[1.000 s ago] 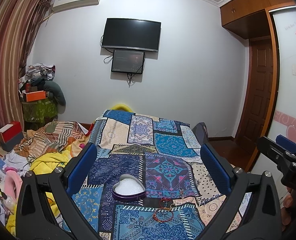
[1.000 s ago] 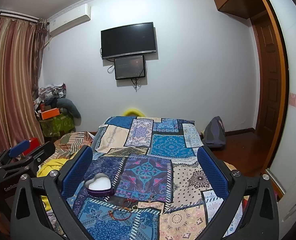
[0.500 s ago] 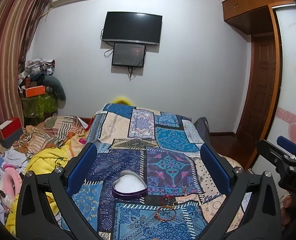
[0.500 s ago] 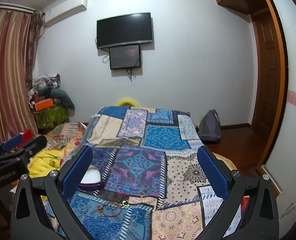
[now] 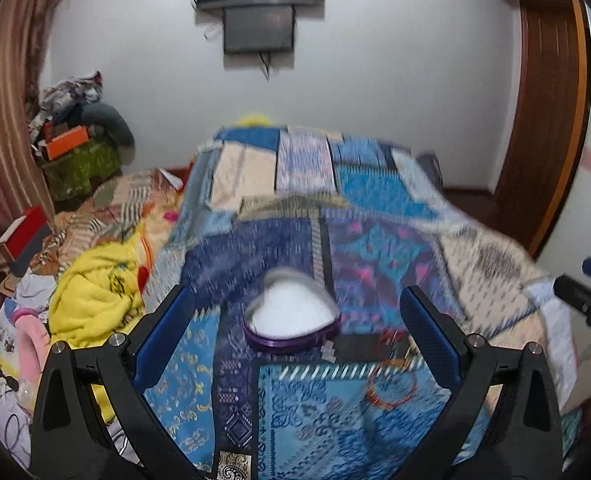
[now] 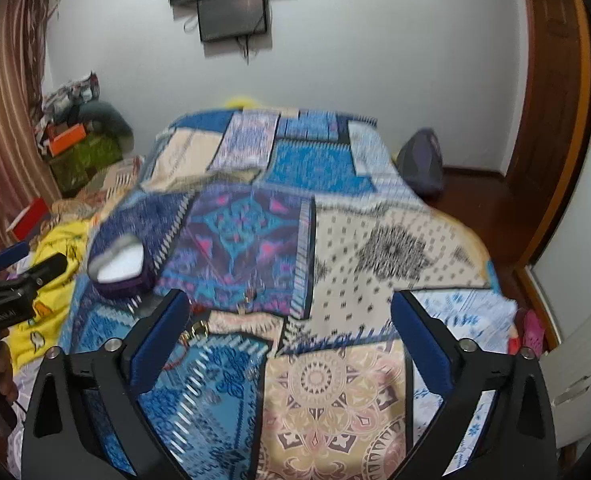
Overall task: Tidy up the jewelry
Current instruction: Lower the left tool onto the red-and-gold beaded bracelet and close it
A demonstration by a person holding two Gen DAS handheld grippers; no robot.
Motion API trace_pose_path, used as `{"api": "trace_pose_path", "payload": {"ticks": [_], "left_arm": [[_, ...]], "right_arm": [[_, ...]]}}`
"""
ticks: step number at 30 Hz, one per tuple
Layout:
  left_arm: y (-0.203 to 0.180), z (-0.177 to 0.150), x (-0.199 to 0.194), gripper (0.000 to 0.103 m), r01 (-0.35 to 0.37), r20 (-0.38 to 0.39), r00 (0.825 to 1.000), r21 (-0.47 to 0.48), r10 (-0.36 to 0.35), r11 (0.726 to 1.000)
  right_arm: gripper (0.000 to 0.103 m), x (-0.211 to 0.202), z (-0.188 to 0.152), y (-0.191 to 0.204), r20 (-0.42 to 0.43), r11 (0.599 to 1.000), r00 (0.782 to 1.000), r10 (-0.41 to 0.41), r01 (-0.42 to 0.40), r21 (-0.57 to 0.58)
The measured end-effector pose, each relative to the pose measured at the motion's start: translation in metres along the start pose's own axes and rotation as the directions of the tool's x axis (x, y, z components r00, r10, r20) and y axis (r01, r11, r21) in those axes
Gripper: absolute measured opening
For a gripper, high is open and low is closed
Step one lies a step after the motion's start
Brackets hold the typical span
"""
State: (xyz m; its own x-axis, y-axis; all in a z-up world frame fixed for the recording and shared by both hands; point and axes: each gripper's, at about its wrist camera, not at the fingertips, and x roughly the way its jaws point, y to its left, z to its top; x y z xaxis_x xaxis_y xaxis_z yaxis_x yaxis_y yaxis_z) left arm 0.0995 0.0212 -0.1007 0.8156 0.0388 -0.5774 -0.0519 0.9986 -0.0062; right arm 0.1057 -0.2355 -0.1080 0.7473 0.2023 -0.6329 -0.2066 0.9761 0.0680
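A purple heart-shaped box (image 5: pixel 293 322) with a white lining lies open on the patchwork bedspread (image 5: pixel 335 208). It sits between the wide-open fingers of my left gripper (image 5: pixel 295 320), a little beyond the tips. A red bead bracelet (image 5: pixel 391 386) and small pieces of jewelry (image 5: pixel 395 340) lie to its right. In the right wrist view the box (image 6: pixel 117 266) is at the left, and gold rings (image 6: pixel 199 328) lie by the left finger of my right gripper (image 6: pixel 285 320), which is open and empty. The image is blurred.
A yellow blanket (image 5: pixel 95 292) and clutter lie left of the bedspread. A red box (image 5: pixel 23 236) and a piled green cabinet (image 5: pixel 83 160) stand by the curtain. A dark bag (image 6: pixel 421 160) sits on the floor near the wooden door (image 6: pixel 551 112).
Both grippers have moved forward and tilted down toward the bedspread. The heart box and the jewelry look larger and closer. Both grippers stay open.
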Motion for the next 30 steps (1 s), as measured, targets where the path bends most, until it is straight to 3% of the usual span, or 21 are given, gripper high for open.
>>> {"api": "trace_pose_path", "payload": {"ticks": [4, 10, 12, 20, 24, 30], "left_arm": [[-0.005, -0.018, 0.03, 0.103, 0.025, -0.121, 0.992, 0.051, -0.019, 0.998], [-0.012, -0.037, 0.066, 0.1, 0.129, -0.235, 0.964, 0.016, -0.122, 0.992], [-0.016, -0.04, 0.073, 0.089, 0.139, -0.262, 0.957, 0.04, -0.124, 0.99], [-0.034, -0.053, 0.089, 0.064, 0.231, -0.33, 0.925, 0.097, -0.187, 0.968], [-0.039, -0.06, 0.095, 0.042, 0.274, -0.373, 0.899, 0.07, -0.229, 0.959], [-0.039, -0.067, 0.102, 0.028, 0.338, -0.396, 0.867, 0.017, -0.304, 0.941]], "right_arm": [[0.091, 0.016, -0.006, -0.003, -0.065, 0.999, 0.997, 0.033, -0.033, -0.002], [0.078, 0.04, -0.01, 0.003, -0.127, 0.994, 0.987, 0.1, -0.103, -0.02], [0.074, 0.049, -0.01, 0.006, -0.141, 0.992, 0.983, 0.121, -0.127, -0.03], [0.061, 0.068, -0.015, 0.028, -0.196, 0.973, 0.961, 0.196, -0.215, -0.08], [0.057, 0.074, -0.017, 0.035, -0.216, 0.966, 0.952, 0.215, -0.239, -0.095], [0.052, 0.08, -0.019, 0.041, -0.239, 0.961, 0.946, 0.22, -0.252, -0.11]]}}
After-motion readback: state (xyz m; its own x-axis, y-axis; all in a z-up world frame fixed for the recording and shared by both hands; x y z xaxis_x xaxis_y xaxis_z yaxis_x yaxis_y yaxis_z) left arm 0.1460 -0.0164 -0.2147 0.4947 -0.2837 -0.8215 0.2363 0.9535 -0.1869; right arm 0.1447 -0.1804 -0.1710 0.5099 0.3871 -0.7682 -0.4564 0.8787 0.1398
